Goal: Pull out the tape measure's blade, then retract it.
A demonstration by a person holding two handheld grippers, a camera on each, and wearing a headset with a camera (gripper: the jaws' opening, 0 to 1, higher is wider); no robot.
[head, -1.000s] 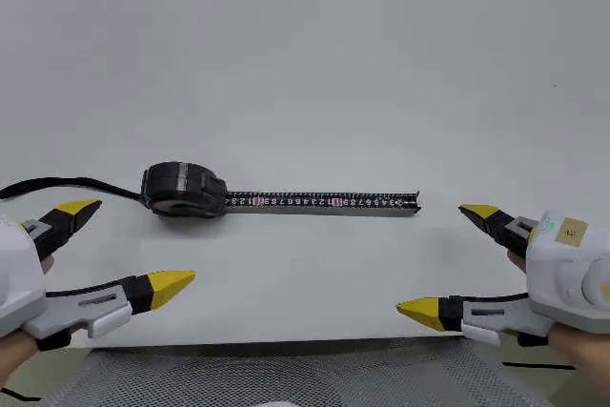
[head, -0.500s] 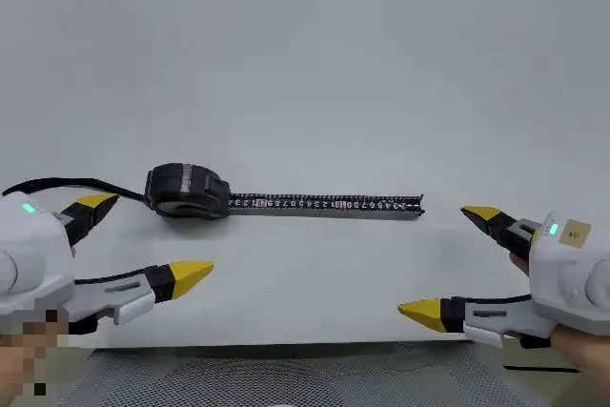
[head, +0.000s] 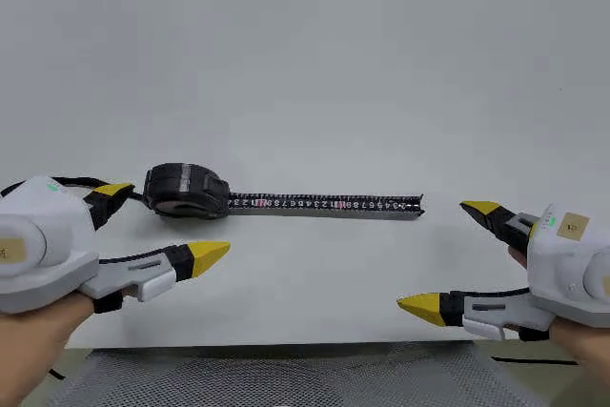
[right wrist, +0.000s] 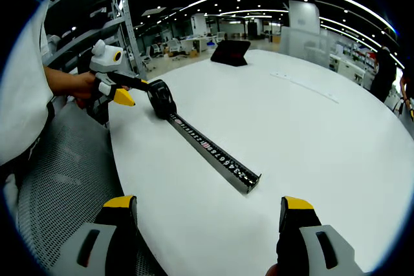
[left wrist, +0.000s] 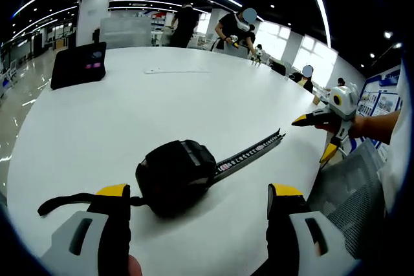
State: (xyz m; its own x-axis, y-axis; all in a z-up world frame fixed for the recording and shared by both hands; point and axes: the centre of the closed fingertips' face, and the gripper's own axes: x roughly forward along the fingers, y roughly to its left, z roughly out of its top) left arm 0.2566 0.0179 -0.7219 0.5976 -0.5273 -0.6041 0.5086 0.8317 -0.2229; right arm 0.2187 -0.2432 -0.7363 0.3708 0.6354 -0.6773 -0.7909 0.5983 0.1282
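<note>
Open left claw (head: 167, 221) flanks the tape measure case (head: 186, 191) on the bench (head: 305, 92), its blade (head: 324, 204) lying lengthwise toward the open right claw (head: 446, 257).

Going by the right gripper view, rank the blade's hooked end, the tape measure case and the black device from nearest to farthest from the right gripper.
1. blade's hooked end, just ahead of the right gripper.
2. tape measure case, farther up-left along the blade.
3. black device, at the table's far side.

Matt black rubbery tape measure (head: 186, 192), dark metal blade (head: 324, 204), smooth white table (head: 315, 73)
</note>
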